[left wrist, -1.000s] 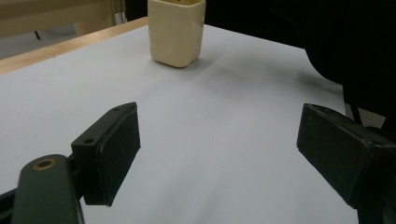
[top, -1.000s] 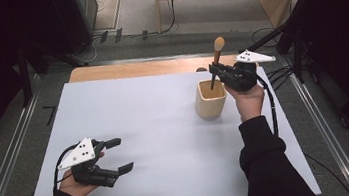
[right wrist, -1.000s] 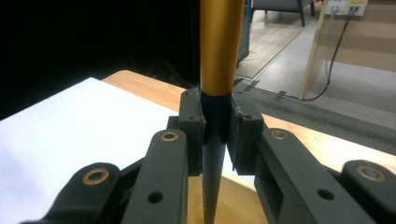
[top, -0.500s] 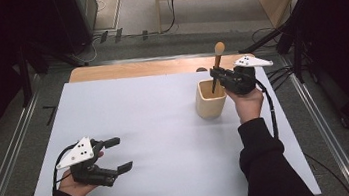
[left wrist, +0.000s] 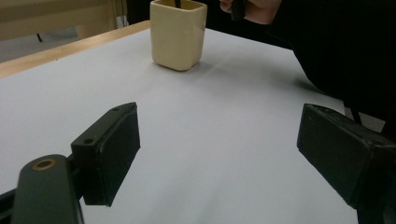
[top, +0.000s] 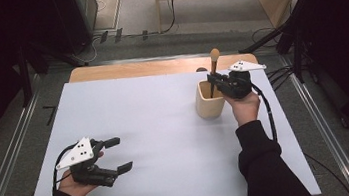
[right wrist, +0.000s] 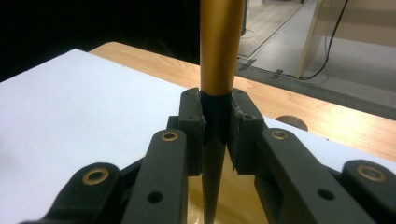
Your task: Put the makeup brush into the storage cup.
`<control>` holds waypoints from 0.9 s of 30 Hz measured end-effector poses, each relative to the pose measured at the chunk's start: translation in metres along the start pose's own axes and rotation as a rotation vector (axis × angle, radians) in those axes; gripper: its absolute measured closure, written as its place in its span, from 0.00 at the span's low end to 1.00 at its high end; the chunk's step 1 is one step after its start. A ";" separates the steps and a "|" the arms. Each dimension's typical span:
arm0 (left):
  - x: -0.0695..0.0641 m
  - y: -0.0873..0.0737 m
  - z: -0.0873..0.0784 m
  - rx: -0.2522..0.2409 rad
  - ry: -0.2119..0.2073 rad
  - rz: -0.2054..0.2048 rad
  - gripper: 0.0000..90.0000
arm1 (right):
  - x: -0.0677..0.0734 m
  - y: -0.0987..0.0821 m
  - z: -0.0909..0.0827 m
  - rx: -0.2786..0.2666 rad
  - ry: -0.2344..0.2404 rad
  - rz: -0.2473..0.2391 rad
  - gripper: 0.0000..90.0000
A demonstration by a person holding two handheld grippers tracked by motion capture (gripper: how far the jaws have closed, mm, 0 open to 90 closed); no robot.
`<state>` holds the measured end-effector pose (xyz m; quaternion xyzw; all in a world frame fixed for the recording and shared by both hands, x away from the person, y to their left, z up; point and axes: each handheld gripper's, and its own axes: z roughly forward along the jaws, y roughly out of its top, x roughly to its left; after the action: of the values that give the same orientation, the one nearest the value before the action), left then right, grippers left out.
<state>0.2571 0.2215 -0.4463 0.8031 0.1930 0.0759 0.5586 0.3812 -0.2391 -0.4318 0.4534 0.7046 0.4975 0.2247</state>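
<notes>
Right gripper (top: 216, 79) is clamped on a makeup brush (right wrist: 219, 46) standing upright in the cream cup (top: 210, 104), jaws pinching the dark tapered handle just below the gold ferrule. Brush looks light, stiff and smooth (could slip or swivel), so a grip near the ferrule seems best. Left gripper (top: 118, 154) idles well away from the cup, jaws apart, empty.

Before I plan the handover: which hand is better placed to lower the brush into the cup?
Right. The right gripper is clamped on the brush directly over the cup; the left gripper rests open, far away.
</notes>
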 end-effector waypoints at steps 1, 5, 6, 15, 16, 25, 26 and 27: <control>0.000 0.000 0.000 0.000 -0.001 0.001 0.16 | 0.000 0.000 0.000 0.000 0.001 0.002 0.87; 0.000 0.000 -0.001 -0.002 -0.002 0.002 0.16 | 0.001 0.000 0.000 -0.002 0.007 0.002 0.87; 0.000 0.000 -0.001 -0.002 -0.002 0.001 0.16 | 0.001 0.000 0.000 -0.005 0.020 -0.002 0.84; 0.000 0.000 -0.001 -0.004 -0.002 0.005 0.16 | 0.001 0.004 -0.005 -0.069 0.011 0.014 0.15; 0.000 0.001 -0.001 -0.003 -0.002 0.007 0.16 | 0.000 0.004 -0.004 -0.059 0.003 0.016 0.14; 0.000 0.001 -0.002 -0.008 0.000 0.001 0.16 | 0.002 0.003 -0.004 -0.039 0.022 0.006 0.12; 0.000 0.001 -0.002 -0.009 0.001 0.000 0.16 | 0.002 0.003 -0.005 -0.037 0.018 0.004 0.12; 0.000 0.001 -0.002 -0.008 -0.001 0.000 0.16 | 0.002 0.003 -0.005 -0.032 0.014 0.006 0.12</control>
<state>0.2563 0.2228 -0.4446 0.8009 0.1926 0.0764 0.5619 0.3775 -0.2398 -0.4270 0.4483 0.6967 0.5126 0.2254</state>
